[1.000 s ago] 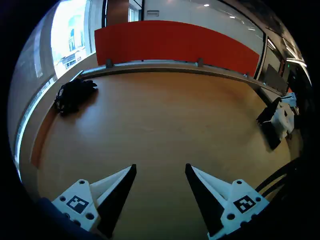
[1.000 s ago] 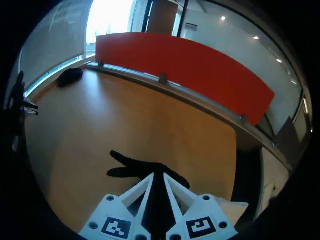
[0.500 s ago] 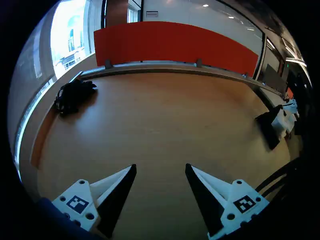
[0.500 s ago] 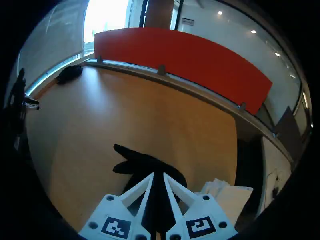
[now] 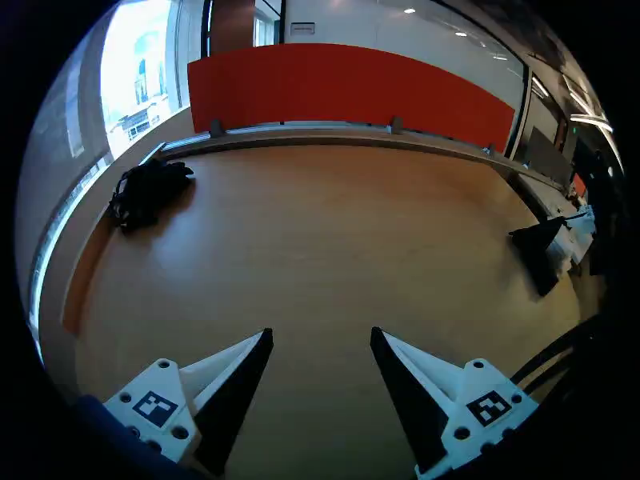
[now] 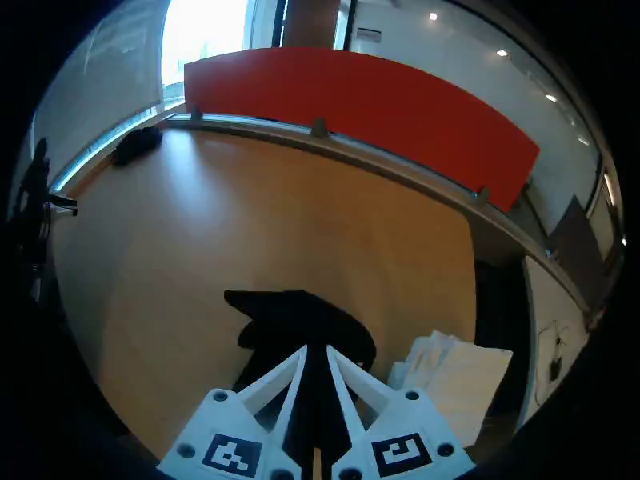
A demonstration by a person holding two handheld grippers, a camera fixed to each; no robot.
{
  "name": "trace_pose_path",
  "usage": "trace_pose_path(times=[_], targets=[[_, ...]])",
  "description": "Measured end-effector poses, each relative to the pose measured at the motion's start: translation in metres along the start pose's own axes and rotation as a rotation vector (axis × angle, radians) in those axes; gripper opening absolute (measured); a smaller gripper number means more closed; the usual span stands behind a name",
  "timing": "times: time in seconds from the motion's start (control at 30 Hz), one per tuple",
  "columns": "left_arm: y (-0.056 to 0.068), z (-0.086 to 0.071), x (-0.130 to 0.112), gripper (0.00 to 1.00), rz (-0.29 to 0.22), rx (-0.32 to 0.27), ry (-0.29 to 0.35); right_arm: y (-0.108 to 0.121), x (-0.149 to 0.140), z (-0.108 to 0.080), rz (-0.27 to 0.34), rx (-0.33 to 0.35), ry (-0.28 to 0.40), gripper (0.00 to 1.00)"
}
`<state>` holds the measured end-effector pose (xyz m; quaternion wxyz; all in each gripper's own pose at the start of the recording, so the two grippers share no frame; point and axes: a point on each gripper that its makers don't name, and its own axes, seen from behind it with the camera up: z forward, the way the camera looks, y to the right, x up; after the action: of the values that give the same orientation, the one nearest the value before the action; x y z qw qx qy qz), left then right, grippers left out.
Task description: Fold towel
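A: Where's the towel [image 6: 300, 320] rel. to your fingers?

B: Dark cloth, bunched, on the worktop [image 5: 336, 224] near its right edge. It sits right at the right gripper [image 6: 316, 350] and spreads fwd from the tips. One corner pokes out to the left in the right gripper view. Long axis: can't tell, too crumpled.

A: Fingers on that side?

B: Nearly together w/ dark fabric in the slit, so it reads as clamped on the towel's near edge. A white stack [image 6: 456, 384] lies just beside the cloth on the right, clear of the tips.

A: And your left gripper [image 5: 320, 332]?

B: Fingers wide apart, nothing between them, bare wood below. From there the towel is well off to the right.

A: Next move?

B: My read: right hand's far nearer, so you bring the left across to the right and take a free corner. That lets you spread the cloth before any fold. Don't confuse it w/ the black bundle [image 5: 148, 192] far left by the window, prob. a diff. item.
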<state>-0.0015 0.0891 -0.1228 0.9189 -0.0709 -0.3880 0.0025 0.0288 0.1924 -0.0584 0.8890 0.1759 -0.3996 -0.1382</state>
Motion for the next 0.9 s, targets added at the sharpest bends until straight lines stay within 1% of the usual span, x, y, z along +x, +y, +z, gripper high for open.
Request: trace_pose_path(times=[0.2,0.37,0.47,0.67,0.9], targets=[[0.000,-0.001,-0.002,0.90,-0.006,0.000,0.000,-0.012,-0.010,-0.003,-0.005,0.009,-0.012,0.02],[-0.001,-0.003,-0.002,0.90,-0.003,0.000,0.003,-0.016,-0.021,-0.007,-0.001,0.010,-0.027,0.02],[-0.002,-0.004,-0.002,0.90,-0.001,0.003,0.005,-0.015,-0.029,-0.010,0.008,0.008,-0.036,0.02],[-0.003,-0.005,-0.002,0.90,-0.002,0.003,0.007,-0.012,-0.055,-0.015,0.022,-0.002,-0.081,0.02],[-0.003,-0.007,-0.003,0.90,0.006,0.006,0.005,-0.008,-0.085,-0.015,0.061,-0.022,-0.134,0.02]])
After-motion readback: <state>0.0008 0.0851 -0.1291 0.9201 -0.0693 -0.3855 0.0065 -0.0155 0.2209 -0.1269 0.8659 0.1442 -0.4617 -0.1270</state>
